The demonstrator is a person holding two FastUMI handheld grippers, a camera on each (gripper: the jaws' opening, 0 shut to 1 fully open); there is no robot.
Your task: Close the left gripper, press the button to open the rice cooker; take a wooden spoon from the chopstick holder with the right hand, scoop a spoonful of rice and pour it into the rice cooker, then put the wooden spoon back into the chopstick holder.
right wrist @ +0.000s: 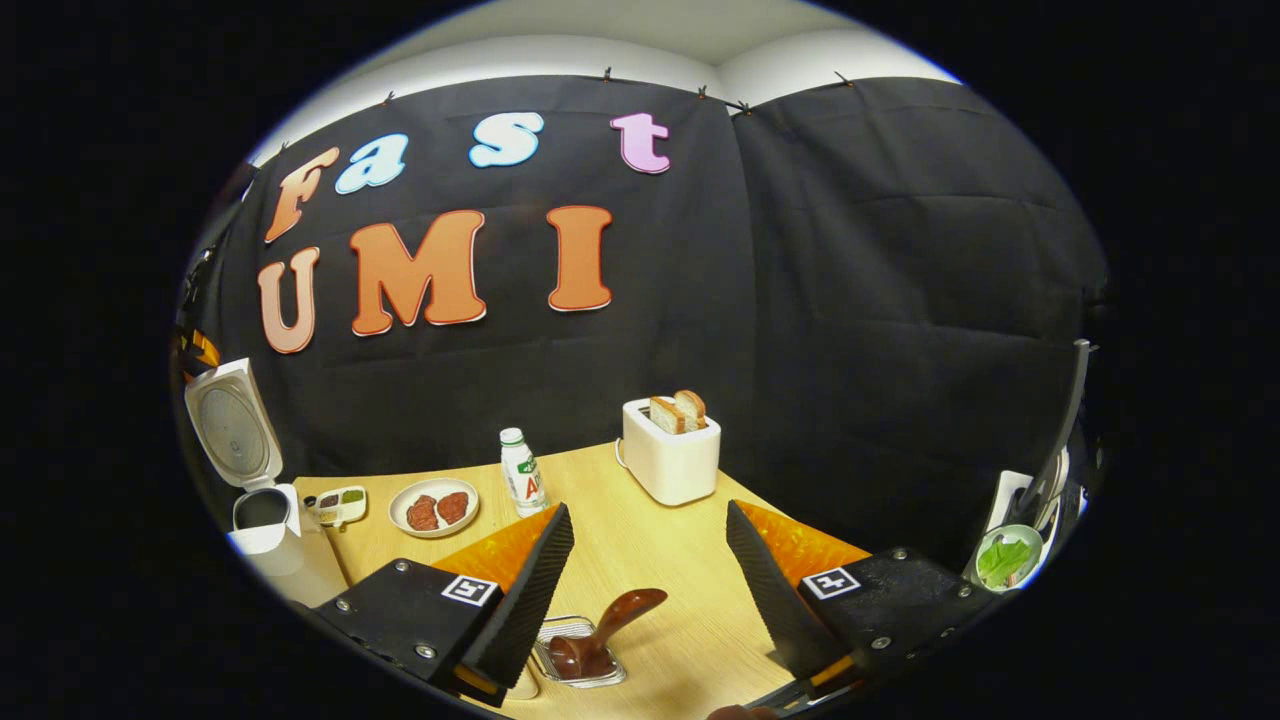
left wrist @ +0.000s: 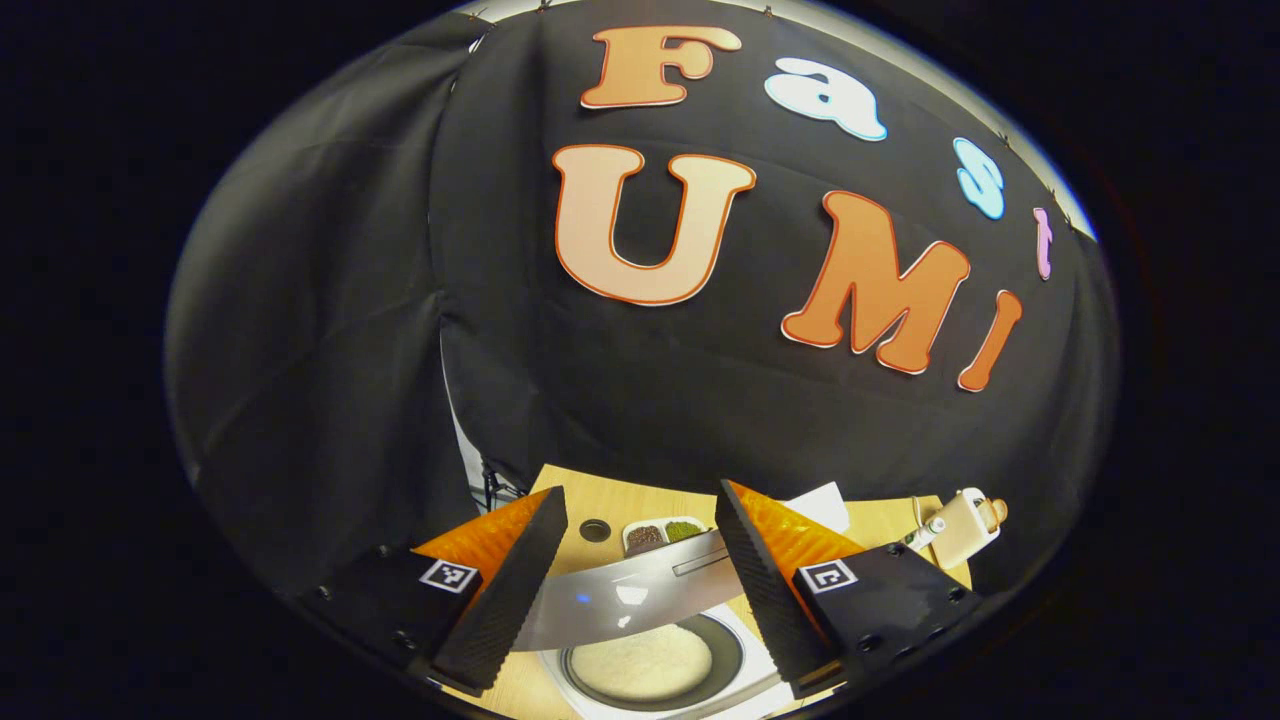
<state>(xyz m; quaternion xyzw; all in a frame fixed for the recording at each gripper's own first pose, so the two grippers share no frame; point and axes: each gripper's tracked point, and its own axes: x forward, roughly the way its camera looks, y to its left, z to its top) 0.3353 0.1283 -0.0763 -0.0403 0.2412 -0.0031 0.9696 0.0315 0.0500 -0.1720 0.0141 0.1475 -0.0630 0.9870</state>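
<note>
- The right tool [right wrist: 640, 600] is hovering with its fingers spread wide and empty, and the dark brown wooden spoon [right wrist: 605, 630] is lying just ahead of it and low between the fingers, bowl end down in a small clear metal-rimmed tray [right wrist: 580, 660] on the light wooden counter [right wrist: 650, 510].
- That spoon is looking stiff, light and glossy, so probably a bit slippery; my guess is the raised, rounded handle angling up toward the right finger is the place to pinch it, across its narrow width.
- The left tool [left wrist: 640, 590] is also gaping wide with nothing in it, hanging over the white rice cooker [left wrist: 650, 660].
- Under the left tool, the cooker's dark inner pot is showing a pale bed of white rice [left wrist: 640, 665], with the grey lid edge crossing just beyond the fingertips.
- Far off to the right tool's left, the cooker is standing with its lid up.
- I can't tell which thing is the chopstick holder.
</note>
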